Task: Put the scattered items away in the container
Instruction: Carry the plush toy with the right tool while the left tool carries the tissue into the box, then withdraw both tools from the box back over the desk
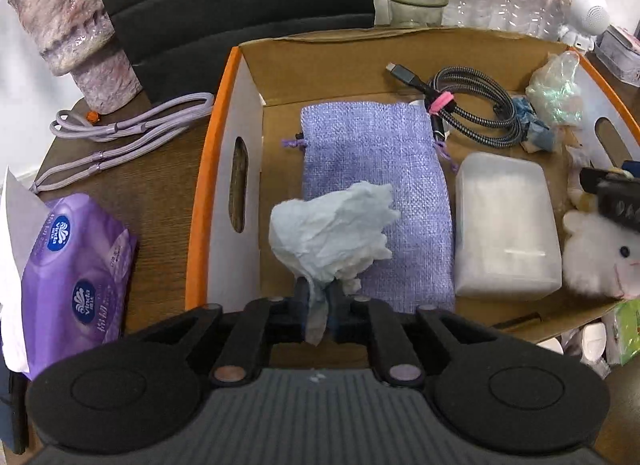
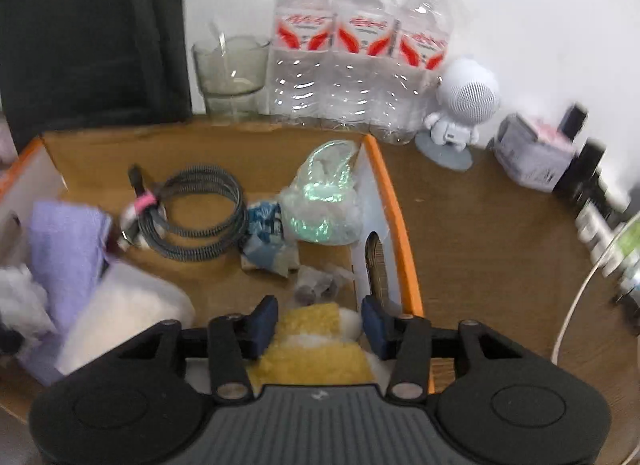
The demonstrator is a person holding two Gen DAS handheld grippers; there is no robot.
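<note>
Ahead of the left gripper (image 1: 320,297), the crumpled tissue (image 1: 332,233) in its jaws looks soft and matt, lying over a coarse-woven lilac cloth pouch (image 1: 372,185). The box (image 1: 336,61) is raw brown cardboard. To the pouch's right sit a frosted plastic case (image 1: 506,225) and a braided cable (image 1: 476,109). Between the right gripper's (image 2: 320,325) pads is fuzzy yellow-and-white plush (image 2: 316,349); beyond, 3 glossy clear plastic bottles (image 2: 360,45).

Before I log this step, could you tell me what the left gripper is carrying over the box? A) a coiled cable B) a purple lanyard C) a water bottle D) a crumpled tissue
D: the left gripper pinches a crumpled tissue above the cardboard box.
</note>
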